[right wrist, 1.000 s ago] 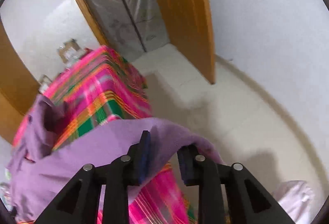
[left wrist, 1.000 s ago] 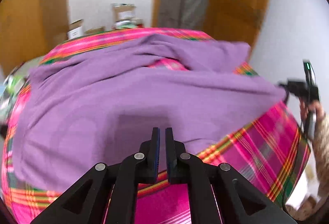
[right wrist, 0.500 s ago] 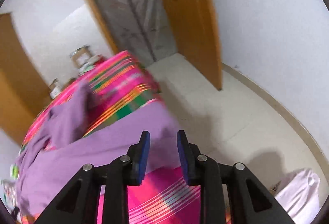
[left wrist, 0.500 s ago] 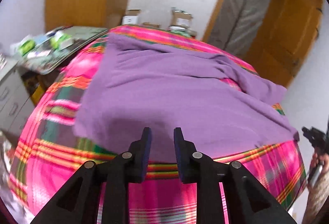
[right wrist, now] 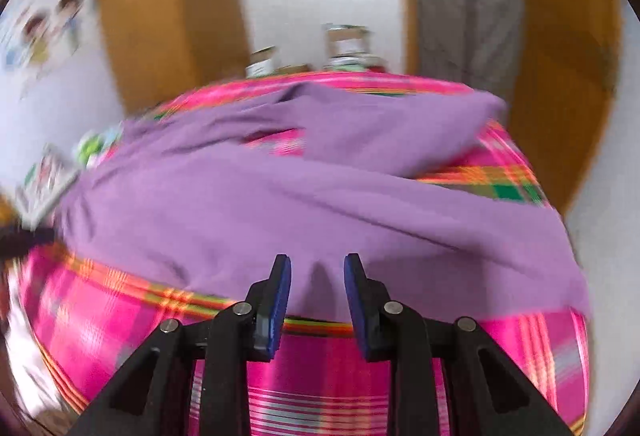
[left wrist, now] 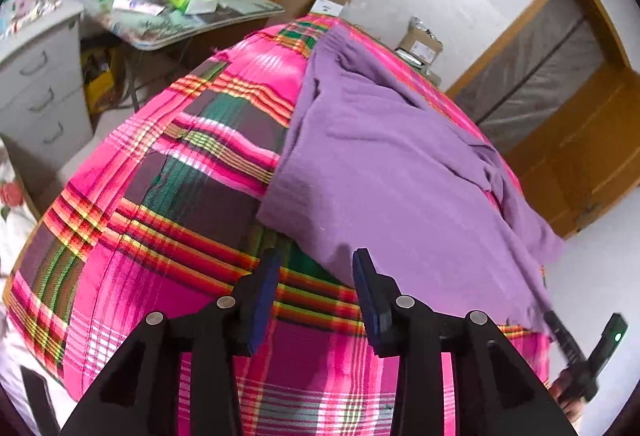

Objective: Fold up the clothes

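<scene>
In the left wrist view, a grey drawer unit stands at the far left, and just right of it a cluttered desk carries packets and papers. Near and centre, a pink plaid cloth covers a broad domed surface; whether that is a bed or a desk cannot be told. The purple garment lies spread over the right half of the cloth, rumpled along its far right edge, its near left corner just beyond the left gripper. That gripper's fingers stand apart and hold nothing. At the near right edge, the right gripper appears beside the garment's hanging corner; whether it touches the fabric cannot be told.

In the blurred right wrist view, the garment stretches across the cloth from left to right, a gap of plaid showing through near its far middle. The right gripper hovers at the garment's near hem, its fingers apart and empty. Boxes sit beyond the far edge, and a wooden door stands to the right.
</scene>
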Action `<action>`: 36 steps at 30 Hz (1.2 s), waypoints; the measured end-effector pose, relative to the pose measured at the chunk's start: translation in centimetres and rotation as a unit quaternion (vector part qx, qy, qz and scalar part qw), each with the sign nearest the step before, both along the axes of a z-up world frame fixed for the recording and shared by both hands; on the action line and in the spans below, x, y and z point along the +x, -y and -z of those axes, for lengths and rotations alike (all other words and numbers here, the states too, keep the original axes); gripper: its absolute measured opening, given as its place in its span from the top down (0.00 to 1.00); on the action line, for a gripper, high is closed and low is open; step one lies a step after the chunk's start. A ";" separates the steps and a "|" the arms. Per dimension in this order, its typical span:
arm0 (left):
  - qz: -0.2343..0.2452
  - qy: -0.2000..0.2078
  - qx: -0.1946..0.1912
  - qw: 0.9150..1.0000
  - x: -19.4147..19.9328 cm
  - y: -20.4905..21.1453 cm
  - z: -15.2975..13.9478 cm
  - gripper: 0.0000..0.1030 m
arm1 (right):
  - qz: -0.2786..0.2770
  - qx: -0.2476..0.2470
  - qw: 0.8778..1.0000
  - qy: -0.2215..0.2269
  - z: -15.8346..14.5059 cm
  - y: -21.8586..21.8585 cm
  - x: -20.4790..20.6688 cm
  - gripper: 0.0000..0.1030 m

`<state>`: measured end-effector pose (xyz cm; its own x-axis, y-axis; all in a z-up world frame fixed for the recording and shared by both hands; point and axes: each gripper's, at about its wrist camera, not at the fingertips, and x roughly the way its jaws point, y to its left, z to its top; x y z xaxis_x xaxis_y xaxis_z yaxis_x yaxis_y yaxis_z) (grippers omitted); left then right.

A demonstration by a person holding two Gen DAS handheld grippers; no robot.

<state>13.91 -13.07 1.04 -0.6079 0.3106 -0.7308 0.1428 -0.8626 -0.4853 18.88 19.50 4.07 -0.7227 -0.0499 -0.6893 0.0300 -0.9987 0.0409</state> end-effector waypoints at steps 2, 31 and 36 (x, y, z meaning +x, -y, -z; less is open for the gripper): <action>0.000 0.008 0.009 1.000 -0.5 0.1 0.4 0.61 | -0.043 0.014 0.999 0.007 0.4 2.3 -0.5 0.68; -0.036 -0.033 0.132 0.990 -3.1 1.9 0.2 0.92 | -0.203 0.125 0.971 0.033 2.6 12.9 -2.4 0.96; -0.040 -0.051 0.135 0.989 -3.3 2.3 -0.8 0.92 | -0.202 0.123 0.972 0.017 1.9 13.0 -1.9 0.96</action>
